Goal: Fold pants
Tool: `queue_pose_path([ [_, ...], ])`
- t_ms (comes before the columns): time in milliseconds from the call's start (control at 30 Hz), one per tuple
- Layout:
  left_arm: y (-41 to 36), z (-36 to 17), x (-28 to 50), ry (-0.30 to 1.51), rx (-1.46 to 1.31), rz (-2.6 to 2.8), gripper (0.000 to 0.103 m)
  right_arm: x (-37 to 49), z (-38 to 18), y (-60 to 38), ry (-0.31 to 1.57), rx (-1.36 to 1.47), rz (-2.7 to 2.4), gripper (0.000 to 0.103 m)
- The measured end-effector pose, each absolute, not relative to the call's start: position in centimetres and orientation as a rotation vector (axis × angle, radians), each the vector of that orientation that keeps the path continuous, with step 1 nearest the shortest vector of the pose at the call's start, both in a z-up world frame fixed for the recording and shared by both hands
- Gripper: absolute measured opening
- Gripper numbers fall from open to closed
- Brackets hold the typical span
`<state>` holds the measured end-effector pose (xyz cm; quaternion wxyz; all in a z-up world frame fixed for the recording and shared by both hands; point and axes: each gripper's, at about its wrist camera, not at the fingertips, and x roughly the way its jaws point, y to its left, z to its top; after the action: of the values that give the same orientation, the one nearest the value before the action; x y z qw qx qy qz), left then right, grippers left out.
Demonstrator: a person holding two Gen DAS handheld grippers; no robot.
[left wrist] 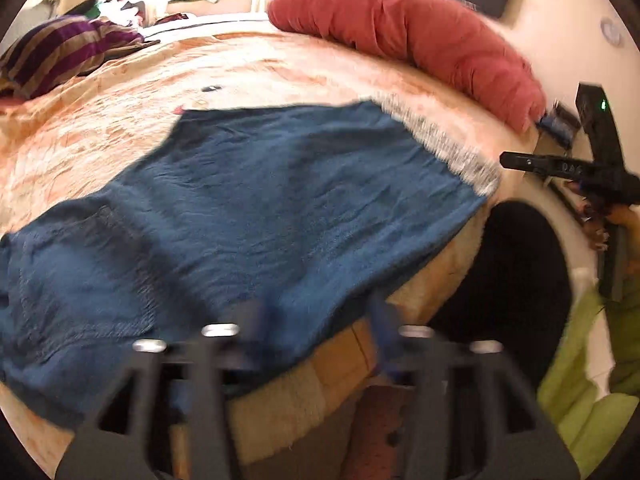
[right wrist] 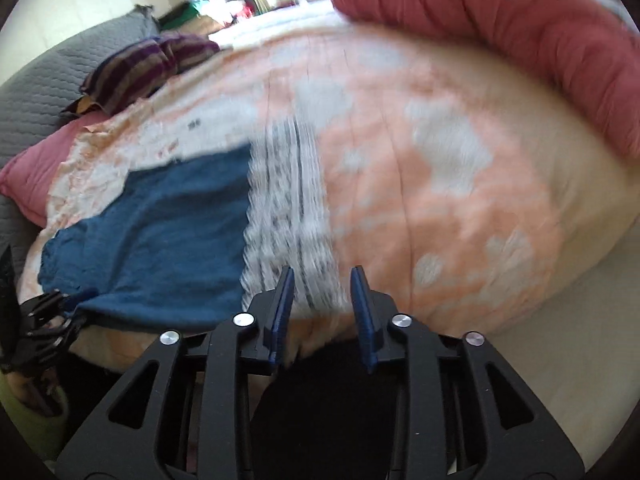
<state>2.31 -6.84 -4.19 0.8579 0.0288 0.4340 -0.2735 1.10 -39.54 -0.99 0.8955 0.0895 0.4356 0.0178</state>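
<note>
Both grippers open at the near edge of the bed, blue pants spread flat in front of them.

The right gripper [right wrist: 323,308] has its blue pads [right wrist: 282,312] apart, with only the grey-white waistband [right wrist: 288,216] edge and the bedspread between them, nothing clamped. The left gripper [left wrist: 320,320], blurred, also stands apart over the near hem without pressing it. The pants [left wrist: 248,200] lie across the peach-and-white bedspread [right wrist: 420,184]. Farther back sit a striped purple pillow [left wrist: 60,52] and a rolled red blanket [left wrist: 420,36].
</note>
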Motion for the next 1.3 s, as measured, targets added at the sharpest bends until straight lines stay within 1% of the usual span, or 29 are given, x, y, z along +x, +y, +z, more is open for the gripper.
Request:
queue_pose_path([
  [33,-6.0,-3.7,2.0,0.904,0.039,-0.57,0.055,1.1,-0.1,-38.8,0.87,0.161,0.064,0.032],
  [133,-1.8,-1.3,1.1,0.838,-0.025,-0.466,0.057,2.1,0.6,-36.6,0.846,0.108,0.159,0.039],
  [200,1.7,-0.2,1.1,0.813,-0.083,-0.342,0.064,3.4,0.3,-34.2,0.86,0.052,0.229,0.042],
  [267,4.8,0.4,1.2,0.795,-0.118,-0.219,0.068,4.6,-0.5,-32.3,0.882,0.0,0.267,0.043],
  [333,7.8,0.4,1.5,0.795,-0.122,-0.047,0.079,5.4,-1.4,-31.2,0.91,-0.025,0.274,0.044],
  [367,8.9,0.3,1.6,0.796,-0.132,0.01,0.088,5.4,-1.8,-31.1,0.918,-0.019,0.275,0.044],
  [400,10.0,0.1,1.7,0.793,-0.154,0.052,0.089,5.4,-2.1,-31.0,0.925,-0.01,0.277,0.045],
  [467,11.3,-0.8,2.6,0.825,-0.189,0.077,0.089,5.4,-2.7,-31.2,0.944,-0.001,0.279,0.05],
  [533,11.6,-2.1,3.7,0.864,-0.213,0.091,0.089,5.3,-3.2,-31.6,0.965,-0.008,0.258,0.051],
  [567,11.5,-2.9,4.3,0.879,-0.231,0.084,0.078,5.4,-3.4,-32.0,0.976,0.002,0.248,0.052],
  [600,11.3,-3.4,4.8,0.891,-0.236,0.077,0.039,5.4,-3.7,-32.4,0.991,0.017,0.239,0.053],
  [633,11.0,-3.5,5.2,0.894,-0.217,0.077,0.04,5.6,-4.0,-32.7,1.011,0.027,0.233,0.054],
  [767,12.1,-1.6,4.9,0.807,-0.16,0.122,0.04,5.5,-4.7,-32.9,1.032,0.053,0.236,0.054],
  [867,13.5,-2.1,5.2,0.846,-0.19,0.107,0.041,5.3,-5.0,-32.8,1.038,0.052,0.241,0.055],
  [933,13.6,-3.2,5.1,0.873,-0.203,0.1,0.044,5.3,-5.2,-32.7,1.041,0.05,0.243,0.057],
  [967,13.8,-3.2,5.0,0.866,-0.217,0.108,0.051,5.4,-5.1,-32.8,1.041,0.054,0.247,0.058],
  [1000,14.1,-2.6,4.6,0.844,-0.239,0.126,0.053,5.4,-5.0,-32.9,1.04,0.058,0.253,0.058],
  [1067,13.7,-0.3,3.7,0.762,-0.217,0.144,0.054,5.4,-4.2,-33.3,1.025,0.079,0.283,0.058],
  [1100,13.1,0.9,3.5,0.722,-0.169,0.156,0.063,5.4,-3.6,-33.6,1.003,0.086,0.292,0.058],
  [1133,12.4,1.9,3.4,0.692,-0.124,0.163,0.066,5.5,-2.9,-33.9,0.978,0.085,0.295,0.058],
  [1200,10.0,4.2,4.2,0.636,-0.034,0.123,0.067,6.4,-1.2,-34.9,0.915,0.084,0.293,0.059],
  [1267,7.2,5.4,6.2,0.626,-0.019,0.009,0.067,8.1,-0.1,-36.4,0.878,0.109,0.271,0.059],
  [1300,6.3,5.5,7.1,0.636,-0.02,-0.027,0.069,9.1,0.1,-37.0,0.867,0.12,0.264,0.059],
])
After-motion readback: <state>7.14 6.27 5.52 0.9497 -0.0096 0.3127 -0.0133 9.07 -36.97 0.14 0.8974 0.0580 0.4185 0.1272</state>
